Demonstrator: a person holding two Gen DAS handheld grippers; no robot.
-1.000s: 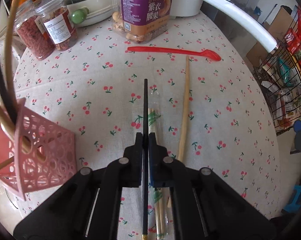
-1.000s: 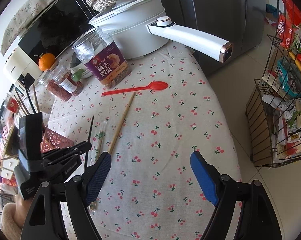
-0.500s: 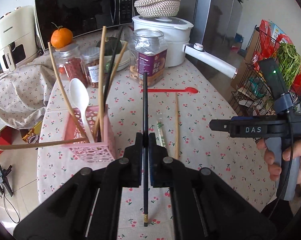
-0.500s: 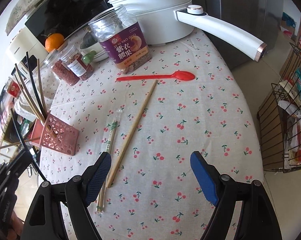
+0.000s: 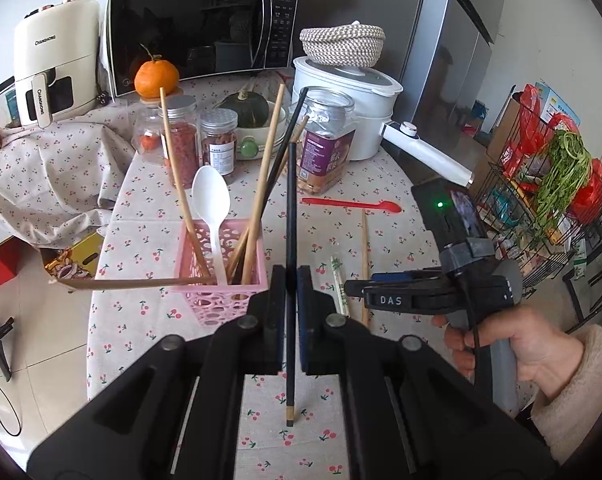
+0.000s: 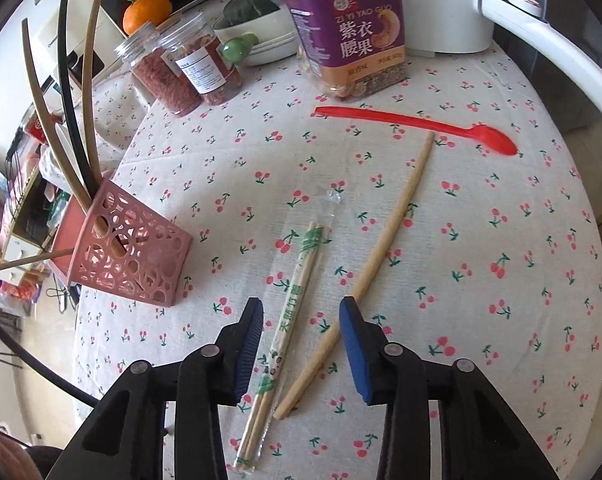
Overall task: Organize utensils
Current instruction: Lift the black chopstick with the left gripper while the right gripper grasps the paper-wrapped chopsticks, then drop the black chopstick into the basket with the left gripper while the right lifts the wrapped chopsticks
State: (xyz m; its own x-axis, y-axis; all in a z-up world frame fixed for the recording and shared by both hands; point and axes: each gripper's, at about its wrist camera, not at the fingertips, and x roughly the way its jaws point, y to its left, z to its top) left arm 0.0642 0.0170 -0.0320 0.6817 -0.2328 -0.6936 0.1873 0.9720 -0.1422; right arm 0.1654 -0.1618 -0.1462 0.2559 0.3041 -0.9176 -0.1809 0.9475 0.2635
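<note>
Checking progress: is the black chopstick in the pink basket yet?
Out: the black chopstick is clamped in the left claw, beside the pink basket.

On your surface (image 6: 501, 320), the utensil basket (image 6: 133, 256) stands at the left edge. Right of it lie the wrapped chopsticks (image 6: 293, 300), then a bare chopstick (image 6: 385, 240); the spoon (image 6: 413, 122) lies crosswise behind both, before the jars (image 6: 189, 72) along the far edge.

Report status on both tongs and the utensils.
Left tongs shut on black chopstick. Right tongs closing, astride wrapped chopsticks, not gripping. Red spoon on table. Nothing blocking.
</note>
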